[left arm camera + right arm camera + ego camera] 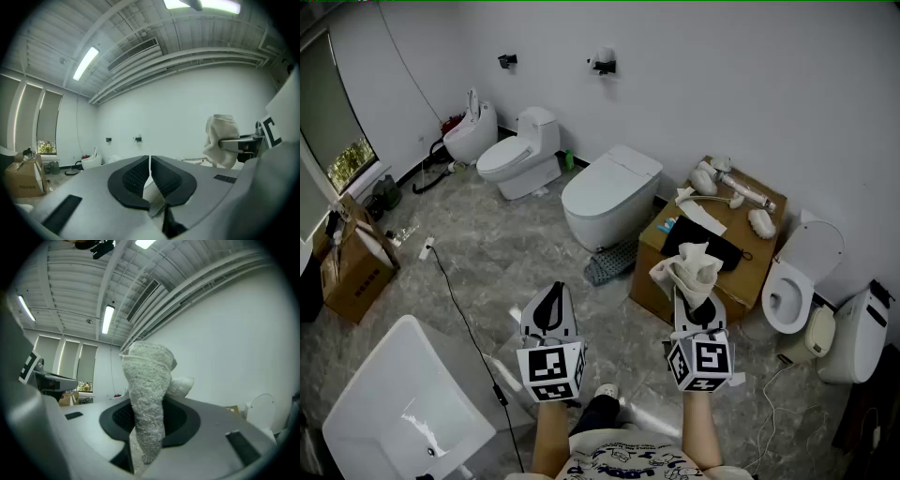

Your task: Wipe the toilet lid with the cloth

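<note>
The right hand-held gripper is clamped on the cloth, which stands bunched above its jaws. The left hand-held gripper is closed on nothing (jaws touching). Both hover over the floor, well apart from the toilet lid.

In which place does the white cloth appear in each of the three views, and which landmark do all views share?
Head view: the cloth is lower right of centre, held by the right gripper.
Left gripper view: the cloth is at the right, at mid-height.
Right gripper view: the cloth is in the centre, upright between the fingers.
Shared landmark: the window with greenery, on the left in every view.
</note>
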A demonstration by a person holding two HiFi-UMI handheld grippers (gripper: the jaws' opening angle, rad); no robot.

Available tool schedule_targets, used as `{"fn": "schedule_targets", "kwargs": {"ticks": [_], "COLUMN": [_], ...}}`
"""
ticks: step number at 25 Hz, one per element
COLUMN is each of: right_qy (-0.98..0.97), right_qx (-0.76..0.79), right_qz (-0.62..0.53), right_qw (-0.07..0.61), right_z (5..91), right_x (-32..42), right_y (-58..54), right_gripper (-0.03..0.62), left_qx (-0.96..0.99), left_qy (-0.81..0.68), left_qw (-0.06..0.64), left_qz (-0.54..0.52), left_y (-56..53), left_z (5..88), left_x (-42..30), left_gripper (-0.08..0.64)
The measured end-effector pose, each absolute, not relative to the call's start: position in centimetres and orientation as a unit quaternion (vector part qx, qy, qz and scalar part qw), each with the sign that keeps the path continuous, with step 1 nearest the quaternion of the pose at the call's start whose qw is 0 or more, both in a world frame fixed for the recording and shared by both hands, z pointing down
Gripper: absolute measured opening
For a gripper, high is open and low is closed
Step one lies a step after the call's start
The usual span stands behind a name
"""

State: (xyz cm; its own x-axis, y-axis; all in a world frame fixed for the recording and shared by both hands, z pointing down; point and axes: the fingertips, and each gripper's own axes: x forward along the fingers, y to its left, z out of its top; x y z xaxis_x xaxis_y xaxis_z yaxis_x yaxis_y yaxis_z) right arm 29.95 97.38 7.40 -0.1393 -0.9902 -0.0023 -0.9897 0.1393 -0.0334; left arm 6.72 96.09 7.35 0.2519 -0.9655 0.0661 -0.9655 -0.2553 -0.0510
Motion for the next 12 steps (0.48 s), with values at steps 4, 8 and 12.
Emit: {"fn": "schedule_targets", "kwargs": {"ticks": [4, 8, 12], "right_qy": [0.755, 0.754, 0.754], "right_qx": [-0.656, -0.656, -0.657], "right_qz": [-0.009, -0.009, -0.009], "right_qw": [0.011, 0.011, 0.012], "right_z": [7.45, 7.63, 7.84], "right_x": [29.96, 30.07, 29.97], "right_y": [97.19, 96.97, 96.58], "right_gripper": [0.110, 0.110, 0.110], "left_qx": [-0.793, -0.794, -0.796], "left_qy": [0.608, 0.607, 0.604], "left_qw": [0.001, 0.001, 0.002], "left_qz": [-0.041, -0.041, -0.041], "left_y": [95.89, 95.63, 95.28], "left_z": [7.40, 7.61, 7.75], "left_x": [6.80, 7.05, 7.16], "left_gripper": [0.015, 0.015, 0.015]}}
